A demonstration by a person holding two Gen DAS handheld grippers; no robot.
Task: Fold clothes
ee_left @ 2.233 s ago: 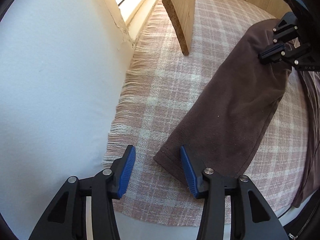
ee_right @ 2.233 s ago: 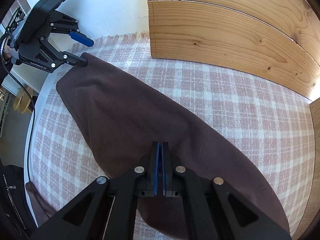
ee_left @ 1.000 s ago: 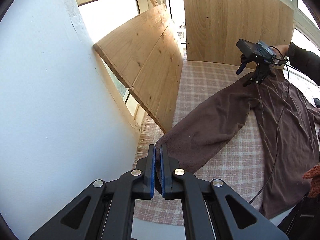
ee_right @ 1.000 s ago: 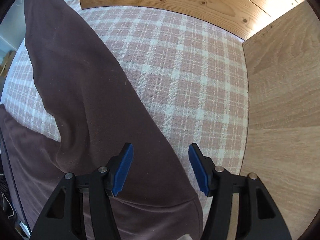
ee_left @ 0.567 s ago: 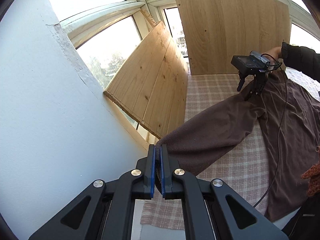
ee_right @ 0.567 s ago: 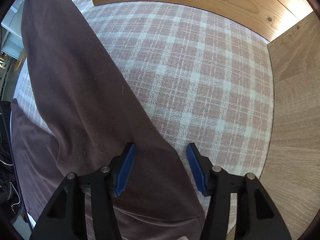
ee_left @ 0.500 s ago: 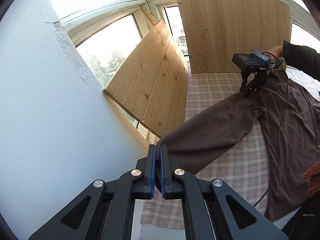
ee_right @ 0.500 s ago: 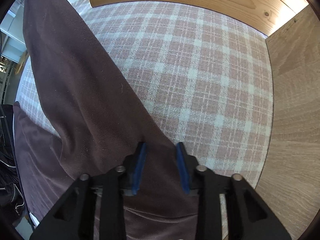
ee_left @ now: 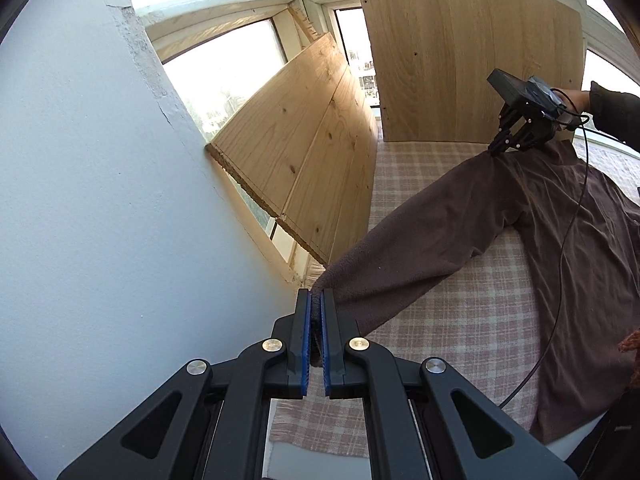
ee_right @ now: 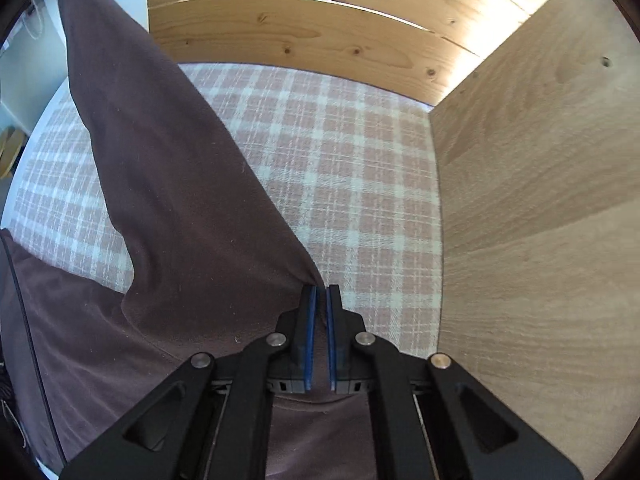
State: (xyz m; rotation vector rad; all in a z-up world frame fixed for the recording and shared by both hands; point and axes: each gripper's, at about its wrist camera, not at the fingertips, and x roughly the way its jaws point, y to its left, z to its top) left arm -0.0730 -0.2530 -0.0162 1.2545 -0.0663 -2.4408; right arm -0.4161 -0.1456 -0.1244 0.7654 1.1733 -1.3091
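Now both tools clamp the brown top (ee_left: 440,232): left gripper (ee_left: 315,336) pinches the cuff at 6 o'clock, right gripper (ee_right: 319,332) the shoulder. Uneven pulling could slip fleece free over the plaid cloth (ee_right: 340,152).

No words, numbers or signs can be read here. Nothing in either view shows any letters.
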